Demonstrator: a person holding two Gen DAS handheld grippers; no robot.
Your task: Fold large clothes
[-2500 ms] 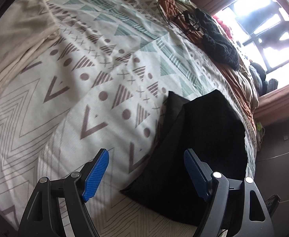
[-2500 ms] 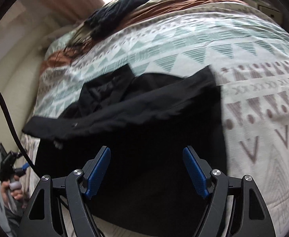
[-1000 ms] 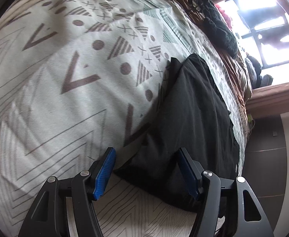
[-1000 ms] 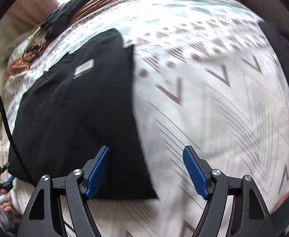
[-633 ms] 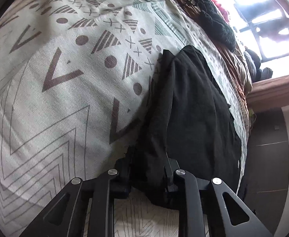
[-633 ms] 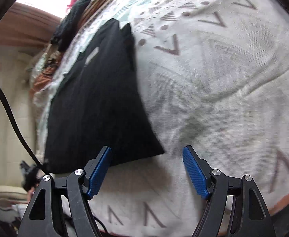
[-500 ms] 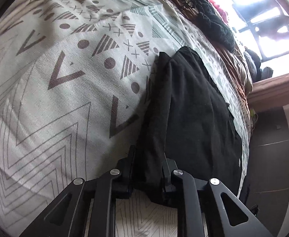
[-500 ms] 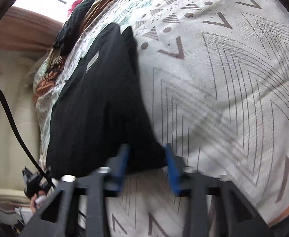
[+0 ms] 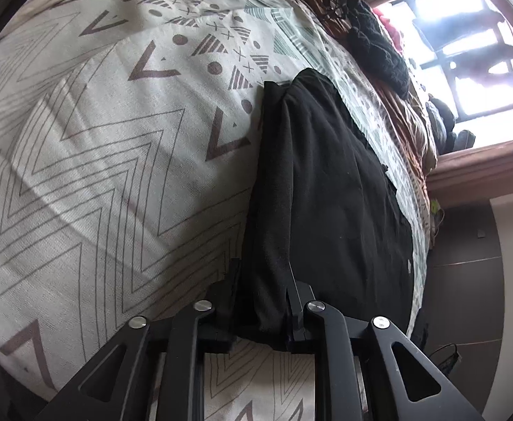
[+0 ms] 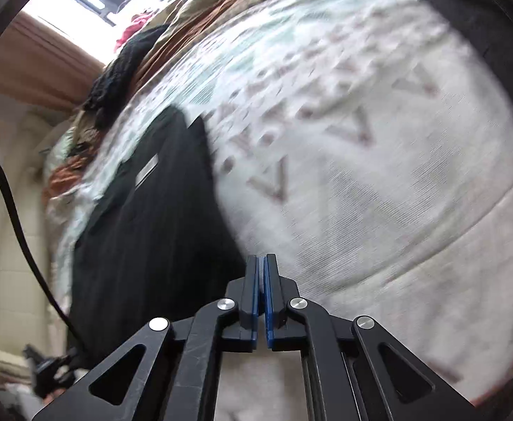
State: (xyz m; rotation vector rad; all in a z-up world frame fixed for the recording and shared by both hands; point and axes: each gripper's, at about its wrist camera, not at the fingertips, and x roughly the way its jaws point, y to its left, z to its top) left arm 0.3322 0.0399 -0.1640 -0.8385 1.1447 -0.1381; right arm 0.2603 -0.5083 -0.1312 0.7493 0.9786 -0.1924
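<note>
- The black garment (image 9: 330,189) lies folded in a long dark slab on the patterned bedspread (image 9: 109,161), running away from the left camera toward the window (image 9: 466,45).
- The left gripper (image 9: 261,307) is clamped on the garment's near corner; a thick bunch of black cloth fills the gap between its fingers, so they stand a little apart. Its jaws have just been closing onto that cloth.
- In the right view the picture is smeared with blur. The right gripper (image 10: 260,298) shows its blue pads (image 10: 254,291) pressed together, jaws just closed.
- The garment (image 10: 151,231) sits just left of the right gripper's tips, its near corner reaching them. Whether any cloth is caught between the pads, I cannot tell.
- A pale label (image 10: 146,171) shows on the garment's upper face in the right view.
- At the far end of the bed a dark knitted item (image 9: 379,49) lies on a rust-coloured blanket (image 9: 403,119).
- A black cable (image 10: 14,217) curves down the left edge of the right view.
</note>
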